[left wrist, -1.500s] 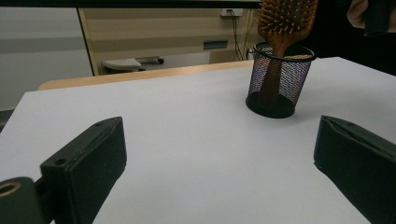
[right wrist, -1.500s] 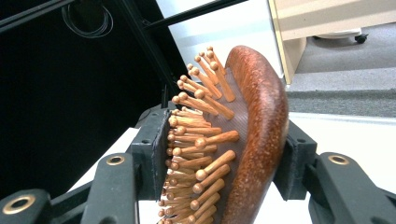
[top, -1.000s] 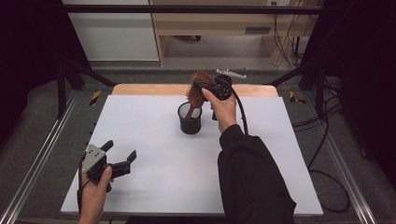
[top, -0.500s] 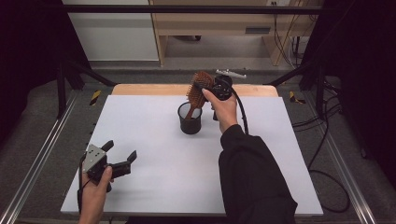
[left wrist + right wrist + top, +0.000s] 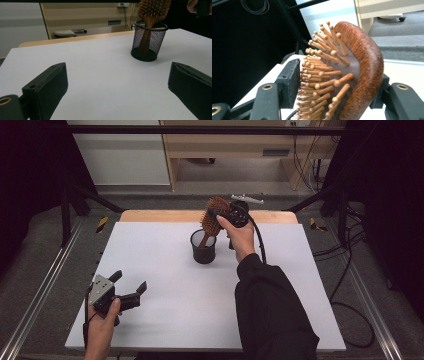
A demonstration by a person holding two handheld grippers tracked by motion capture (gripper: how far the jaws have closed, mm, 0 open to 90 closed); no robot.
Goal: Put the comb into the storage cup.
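Note:
A wooden hairbrush (image 5: 216, 210) stands tilted with its handle in a black mesh cup (image 5: 203, 247) at the back middle of the white table (image 5: 165, 250). My right gripper (image 5: 219, 215) is at the brush head, and its jaws have just been opening. In the right gripper view the brush head (image 5: 352, 65) sits between them; the left pad stands just off the bristle tips and the right jaw is behind the wooden back. My left gripper (image 5: 130, 281) rests near the front left, open with nothing between its jaws (image 5: 115, 80). Ahead of it are the cup (image 5: 147, 42) and brush (image 5: 153, 10).
A wooden strip (image 5: 150, 215) runs along the table's far edge. Metal rails (image 5: 45, 285) flank the table, and black frame posts (image 5: 65, 205) stand at the back corners. Cables (image 5: 350, 285) lie on the floor to the right. A sleeved forearm (image 5: 270, 305) crosses the right half.

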